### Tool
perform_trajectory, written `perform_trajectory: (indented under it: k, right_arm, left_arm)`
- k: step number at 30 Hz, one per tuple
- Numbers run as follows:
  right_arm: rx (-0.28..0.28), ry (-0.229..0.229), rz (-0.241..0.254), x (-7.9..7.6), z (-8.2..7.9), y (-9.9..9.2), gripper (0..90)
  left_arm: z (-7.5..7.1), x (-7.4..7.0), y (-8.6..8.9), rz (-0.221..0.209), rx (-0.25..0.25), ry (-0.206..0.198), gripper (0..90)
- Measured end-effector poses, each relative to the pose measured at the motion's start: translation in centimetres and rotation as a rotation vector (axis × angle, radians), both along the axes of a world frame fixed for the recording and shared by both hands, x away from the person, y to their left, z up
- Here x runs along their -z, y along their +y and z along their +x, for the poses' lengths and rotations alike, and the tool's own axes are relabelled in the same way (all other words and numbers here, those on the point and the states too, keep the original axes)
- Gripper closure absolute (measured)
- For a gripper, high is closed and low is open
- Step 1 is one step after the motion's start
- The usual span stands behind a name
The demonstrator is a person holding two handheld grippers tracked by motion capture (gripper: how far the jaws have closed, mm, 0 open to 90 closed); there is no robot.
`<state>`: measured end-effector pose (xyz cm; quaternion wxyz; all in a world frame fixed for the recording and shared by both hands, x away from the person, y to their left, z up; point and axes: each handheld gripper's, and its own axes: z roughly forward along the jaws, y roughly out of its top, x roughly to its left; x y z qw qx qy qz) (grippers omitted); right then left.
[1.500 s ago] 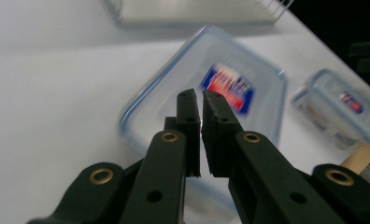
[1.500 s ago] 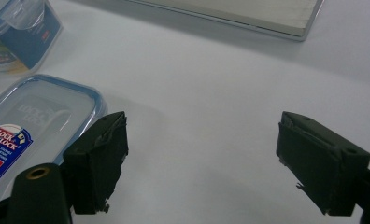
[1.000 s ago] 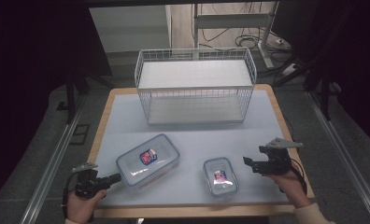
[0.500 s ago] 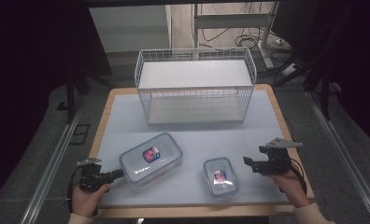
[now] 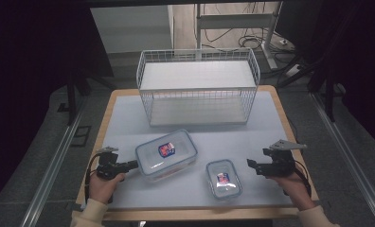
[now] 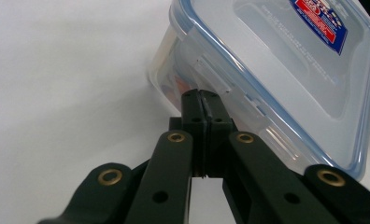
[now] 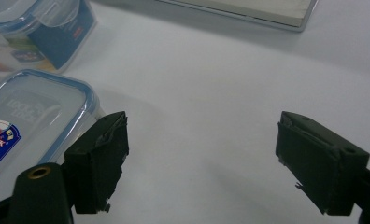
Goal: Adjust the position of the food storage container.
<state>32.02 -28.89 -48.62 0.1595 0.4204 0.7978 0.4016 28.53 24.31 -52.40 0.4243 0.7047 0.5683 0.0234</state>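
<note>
A large clear lidded container (image 5: 166, 155) with a blue rim and a red-blue label lies left of centre on the white table. My left gripper (image 5: 134, 164) is shut, its closed tips touching the container's left side wall. In the left gripper view the joined jaws (image 6: 202, 95) meet the large container (image 6: 290, 70) just under the lid's latch. A smaller container of the same kind (image 5: 223, 178) lies near the front edge. My right gripper (image 5: 250, 163) hovers open just to its right. The right gripper view has the open jaws (image 7: 202, 158) over bare table, the small container (image 7: 29, 130) beside the left jaw.
A white wire basket (image 5: 200, 108) stands at the back of the table (image 5: 124, 123). Its base edge (image 7: 248, 11) and the large container (image 7: 38, 28) lie far off in the right gripper view. Wooden trim borders the table, and dark floor with metal rails lies on both sides.
My left gripper has slid to the right, and the large container has shifted right and a little away ahead of it. The right gripper and the small container have stayed put.
</note>
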Motion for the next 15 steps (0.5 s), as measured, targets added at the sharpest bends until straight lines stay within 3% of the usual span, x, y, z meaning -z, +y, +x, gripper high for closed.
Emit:
perform_trajectory:
  k: [4,15]
  right_arm:
    - [-0.002,0.004,-0.002,0.1,0.0,0.0,17.1]
    - [-0.003,0.004,-0.006,0.2,0.0,0.0,17.0]
  left_arm:
    - [1.9,-0.1,-1.5,0.013,0.024,-0.003,89.8]
    - [4.9,-0.3,-4.6,0.017,0.056,-0.001,89.8]
